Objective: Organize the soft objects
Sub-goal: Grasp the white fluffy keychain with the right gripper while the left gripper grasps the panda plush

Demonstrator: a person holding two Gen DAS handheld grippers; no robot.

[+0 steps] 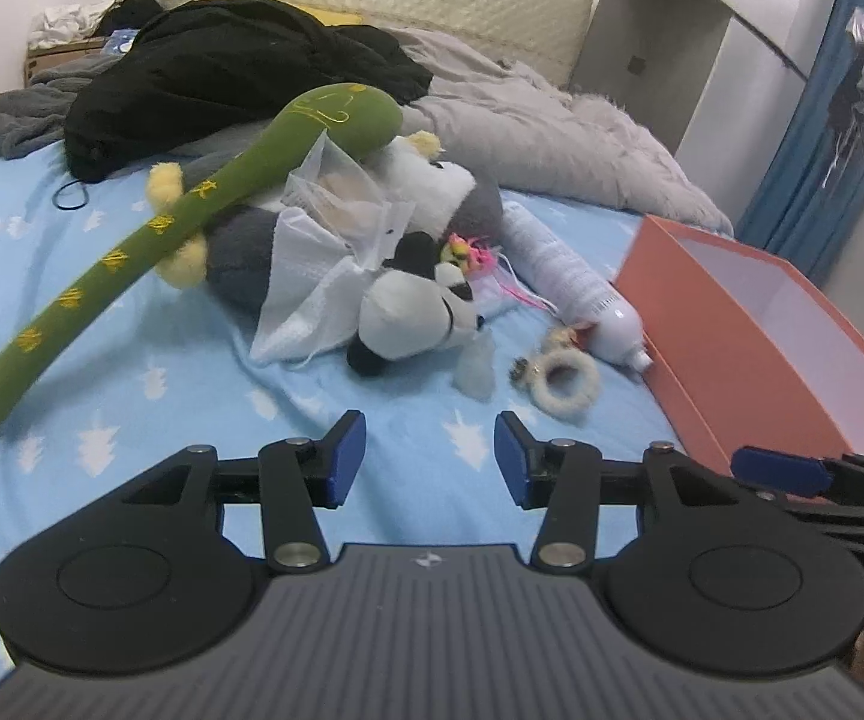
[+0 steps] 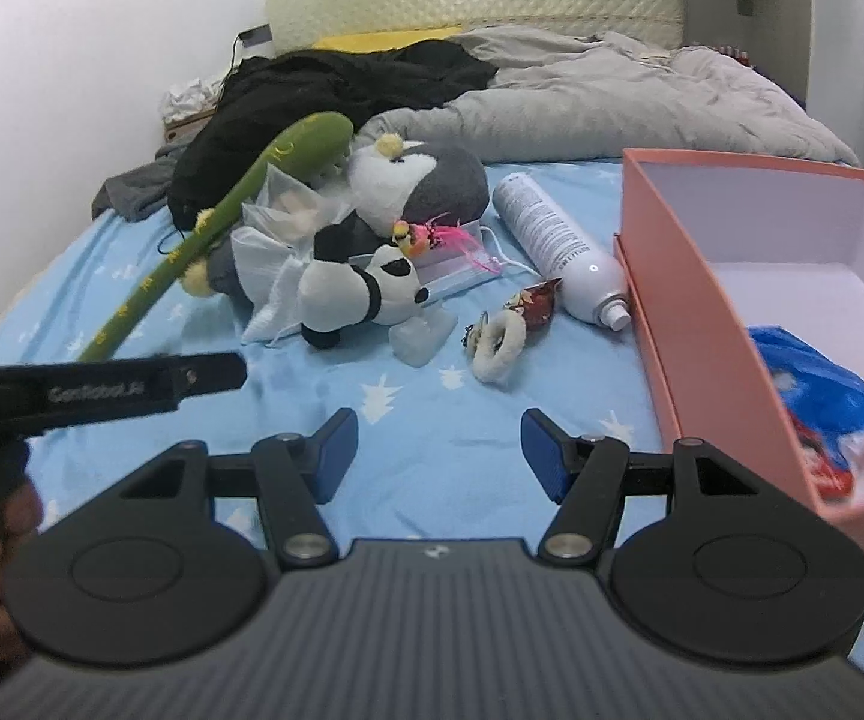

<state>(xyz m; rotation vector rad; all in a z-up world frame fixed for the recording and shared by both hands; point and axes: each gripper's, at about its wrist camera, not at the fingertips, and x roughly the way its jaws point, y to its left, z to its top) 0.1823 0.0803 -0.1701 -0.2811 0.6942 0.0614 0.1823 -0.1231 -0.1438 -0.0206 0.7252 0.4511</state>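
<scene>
A panda plush lies mid-bed on the blue sheet. Behind it are a grey-and-white plush and a crumpled white cloth. A long green plush slants across them toward the left. A fluffy white ring sits nearer me. My left gripper hangs open over bare sheet, short of the panda. My right gripper is open too, nothing between its pads. The orange box to the right holds a blue soft item.
A white spray bottle lies against the box. A face mask, a pink feathered trinket and a small translucent piece lie around the panda. Black clothing and a grey duvet fill the far end.
</scene>
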